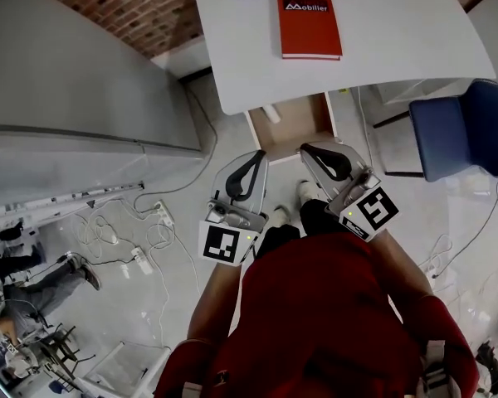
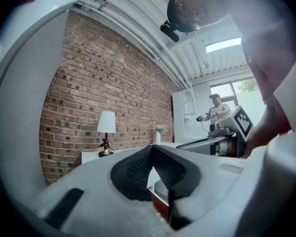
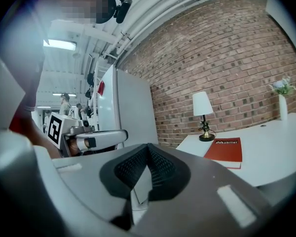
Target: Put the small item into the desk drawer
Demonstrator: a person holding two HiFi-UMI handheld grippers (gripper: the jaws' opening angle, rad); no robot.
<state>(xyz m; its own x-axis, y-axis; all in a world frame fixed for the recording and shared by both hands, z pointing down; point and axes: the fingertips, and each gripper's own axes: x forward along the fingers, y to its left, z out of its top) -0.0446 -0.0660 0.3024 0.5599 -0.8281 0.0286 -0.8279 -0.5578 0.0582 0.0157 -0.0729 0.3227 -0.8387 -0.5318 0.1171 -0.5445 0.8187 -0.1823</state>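
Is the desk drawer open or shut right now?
Open. The drawer juts out from under the white desk, its brown inside showing.

A book [image 1: 310,25] lies on the desk [image 1: 398,48]; the drawer [image 1: 295,124] juts out below its near edge.

We can read just 1 word: "Mobilier", printed in white at the top of the cover of the red book [image 1: 310,27] that lies on the white desk [image 1: 398,48]. The right gripper view shows it too.
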